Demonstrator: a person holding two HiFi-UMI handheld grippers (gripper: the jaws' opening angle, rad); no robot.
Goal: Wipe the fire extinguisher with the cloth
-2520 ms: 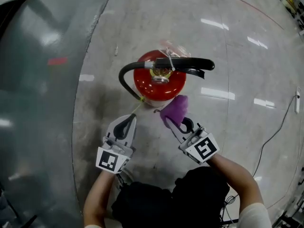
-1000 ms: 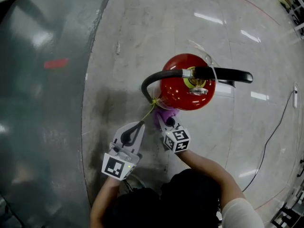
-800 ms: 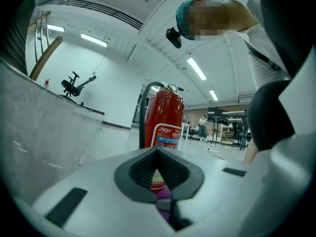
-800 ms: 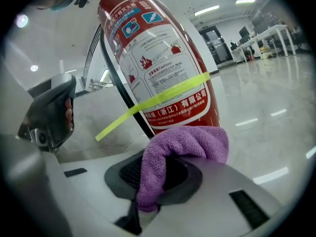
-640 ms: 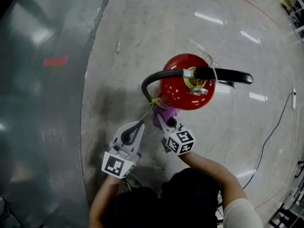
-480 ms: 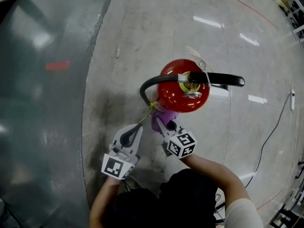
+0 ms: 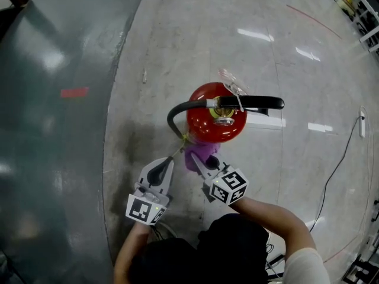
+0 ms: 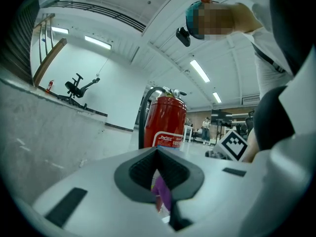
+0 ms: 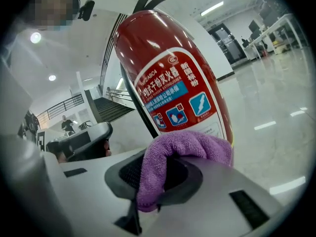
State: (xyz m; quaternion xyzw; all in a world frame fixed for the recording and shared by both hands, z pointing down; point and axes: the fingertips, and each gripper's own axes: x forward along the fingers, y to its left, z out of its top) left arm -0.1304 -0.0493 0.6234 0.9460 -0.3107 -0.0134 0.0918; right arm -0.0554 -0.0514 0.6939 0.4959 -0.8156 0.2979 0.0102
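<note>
Red and cylindrical, the fire extinguisher (image 7: 208,123) stands upright on a pale polished floor (image 7: 177,34) in the head view, its black hose (image 7: 173,112) curving off to the left and its black lever handle (image 7: 256,102) pointing right. A purple fuzzy cloth (image 7: 204,151) lies against the near side of the cylinder, pinched in the right gripper (image 7: 200,163); the left gripper (image 7: 166,163) sits just beside it, apart from the extinguisher. In the left gripper view, the jaws are closed together with nothing between them, and the extinguisher rises ahead. In the right gripper view, the jaws clamp the cloth, which bunches over the upper jaw right below the extinguisher's printed label (image 9: 175,95).
</note>
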